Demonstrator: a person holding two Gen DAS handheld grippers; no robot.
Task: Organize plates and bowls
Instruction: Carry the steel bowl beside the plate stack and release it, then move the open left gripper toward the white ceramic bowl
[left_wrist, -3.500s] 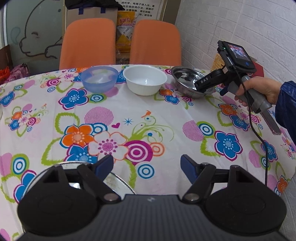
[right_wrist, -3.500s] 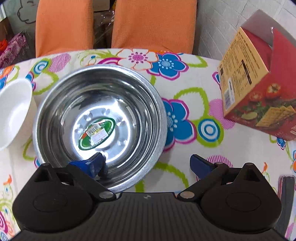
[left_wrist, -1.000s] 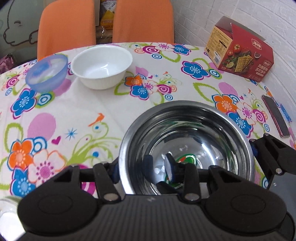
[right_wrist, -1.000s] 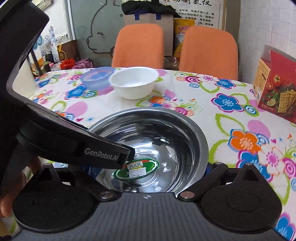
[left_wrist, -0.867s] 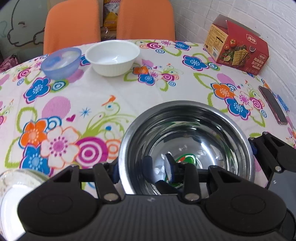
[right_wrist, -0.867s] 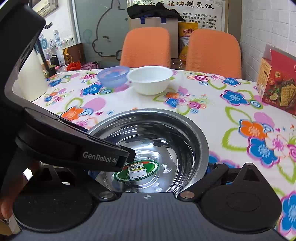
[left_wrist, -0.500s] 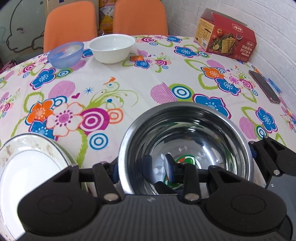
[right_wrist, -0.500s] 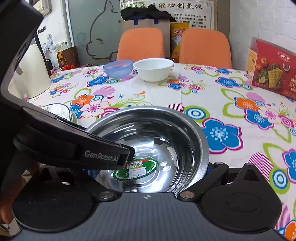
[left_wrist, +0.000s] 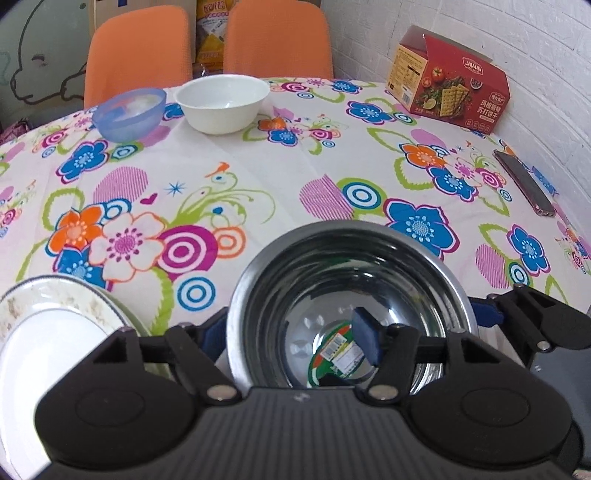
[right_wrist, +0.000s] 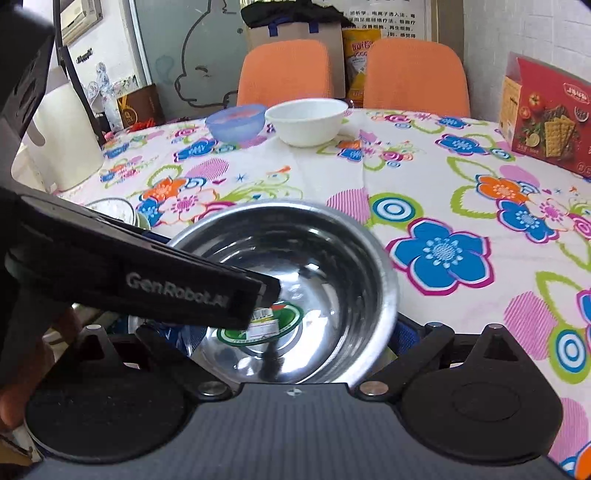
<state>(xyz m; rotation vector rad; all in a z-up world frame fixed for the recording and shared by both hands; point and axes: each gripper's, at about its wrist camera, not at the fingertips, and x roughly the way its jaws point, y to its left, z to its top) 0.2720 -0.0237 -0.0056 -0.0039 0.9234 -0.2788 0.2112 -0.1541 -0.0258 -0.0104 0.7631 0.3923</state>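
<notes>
A steel bowl (left_wrist: 351, 273) (right_wrist: 314, 258) with a green sticker inside sits low at the table's near side. My left gripper (left_wrist: 290, 336) is open and straddles the bowl's left rim, one finger outside and one inside. My right gripper (right_wrist: 290, 332) also stands wide open. Its right pad (left_wrist: 484, 314) is just outside the bowl's right rim, and its left finger is mostly hidden under the left gripper's body (right_wrist: 147, 280). A stack of white plates (left_wrist: 48, 332) (right_wrist: 110, 206) lies just left of the bowl. A white bowl (left_wrist: 221, 103) and a blue plastic bowl (left_wrist: 127, 114) stand at the far side.
A red cracker box (left_wrist: 450, 92) and a phone (left_wrist: 524, 188) lie along the right by the brick wall. Two orange chairs (right_wrist: 284, 70) stand behind the table. A white jug (right_wrist: 62, 140) is at the left edge. A hand (right_wrist: 22, 369) holds the left gripper.
My left gripper's fingers have spread apart and let go of the steel bowl's left rim. The bowl sits slightly lower and farther from the right camera. The right gripper's spread is unchanged.
</notes>
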